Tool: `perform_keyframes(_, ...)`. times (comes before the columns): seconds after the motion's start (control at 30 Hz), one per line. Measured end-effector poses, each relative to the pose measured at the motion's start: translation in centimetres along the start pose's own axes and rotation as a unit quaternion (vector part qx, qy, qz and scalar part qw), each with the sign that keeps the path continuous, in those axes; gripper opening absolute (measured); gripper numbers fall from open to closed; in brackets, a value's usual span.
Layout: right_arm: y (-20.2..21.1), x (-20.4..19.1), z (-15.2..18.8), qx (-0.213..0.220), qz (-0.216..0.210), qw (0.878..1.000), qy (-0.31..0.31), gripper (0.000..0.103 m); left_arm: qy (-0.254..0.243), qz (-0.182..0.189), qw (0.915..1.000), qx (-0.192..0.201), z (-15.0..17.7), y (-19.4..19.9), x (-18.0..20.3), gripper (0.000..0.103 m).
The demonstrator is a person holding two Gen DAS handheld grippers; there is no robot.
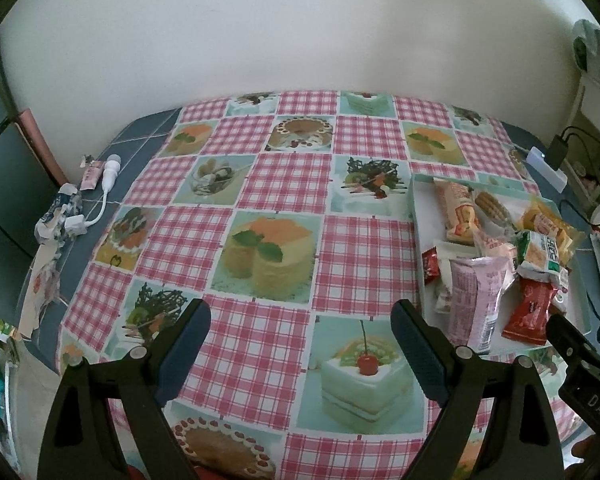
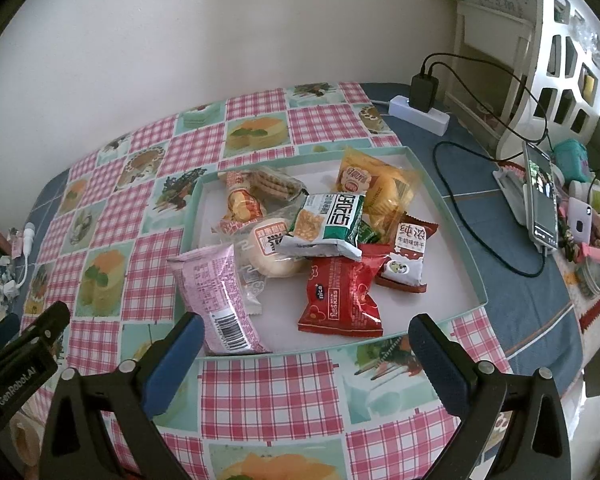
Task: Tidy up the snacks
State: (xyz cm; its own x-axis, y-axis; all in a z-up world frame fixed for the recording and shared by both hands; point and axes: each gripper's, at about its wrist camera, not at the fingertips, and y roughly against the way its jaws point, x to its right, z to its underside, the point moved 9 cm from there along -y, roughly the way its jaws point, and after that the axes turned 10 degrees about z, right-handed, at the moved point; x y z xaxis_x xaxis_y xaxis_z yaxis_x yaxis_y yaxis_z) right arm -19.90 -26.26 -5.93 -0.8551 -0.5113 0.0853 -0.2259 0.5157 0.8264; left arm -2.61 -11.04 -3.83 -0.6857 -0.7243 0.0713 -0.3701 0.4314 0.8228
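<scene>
A shallow white tray with a pale green rim (image 2: 452, 216) lies on the checked cake-print tablecloth and holds a loose pile of snacks. Among them are a pink packet (image 2: 216, 292) leaning over the front left rim, a red packet (image 2: 336, 300), a green and white packet (image 2: 328, 220), a yellow packet (image 2: 376, 188) and a wrapped bun (image 2: 272, 252). My right gripper (image 2: 308, 328) hangs open just in front of the tray, holding nothing. My left gripper (image 1: 300, 320) stands open over bare tablecloth, left of the tray (image 1: 414, 200), also holding nothing.
A white power strip with a black charger (image 2: 420, 108), trailing cables and a phone on a stand (image 2: 542, 200) crowd the table's right side. A white cable adapter (image 1: 108, 176) and crumpled wrappers (image 1: 58, 216) lie at the left edge. The wall runs close behind.
</scene>
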Motion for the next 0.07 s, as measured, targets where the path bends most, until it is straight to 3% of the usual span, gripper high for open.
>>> perform_keyframes(0.07, -0.02, 0.01, -0.01, 0.000, 0.000, 1.000, 0.000, 0.103, -0.002, 0.000, 1.0000, 0.000, 0.02, 0.03, -0.06, 0.092)
